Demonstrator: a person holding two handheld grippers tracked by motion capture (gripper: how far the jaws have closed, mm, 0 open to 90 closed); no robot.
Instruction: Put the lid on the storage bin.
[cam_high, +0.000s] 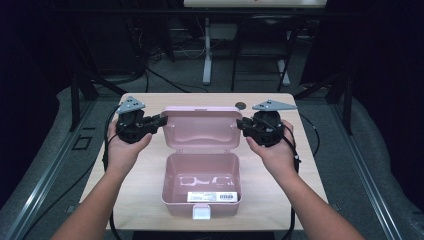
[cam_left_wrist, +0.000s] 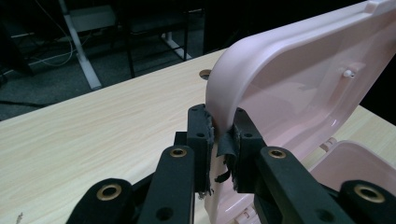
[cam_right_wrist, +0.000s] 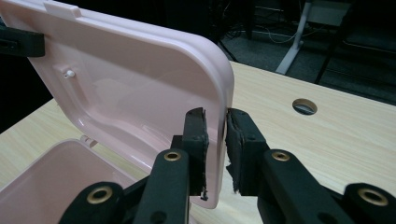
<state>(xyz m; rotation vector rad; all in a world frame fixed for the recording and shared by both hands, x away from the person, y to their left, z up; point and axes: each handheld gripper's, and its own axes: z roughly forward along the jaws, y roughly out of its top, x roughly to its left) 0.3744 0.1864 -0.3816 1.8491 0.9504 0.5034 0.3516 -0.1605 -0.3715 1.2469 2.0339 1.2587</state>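
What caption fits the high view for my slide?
Both grippers, left gripper and right gripper, pinch the raised lid of an open pink box.

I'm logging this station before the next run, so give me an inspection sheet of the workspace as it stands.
Surface: light wooden table, with a round cable hole near its far edge.
Job's things: pink plastic box, open and seemingly empty, white label on its front rim; its lid stands raised on the far side.
Clutter: nothing seen.
Grippers: left gripper clamps the lid's left edge; right gripper straddles the lid's right edge, jaws close on it.
Cables: a black cable trails from each gripper over the table's sides.
Surroundings: dark room, grey floor, a white desk leg and loose wires behind the table.
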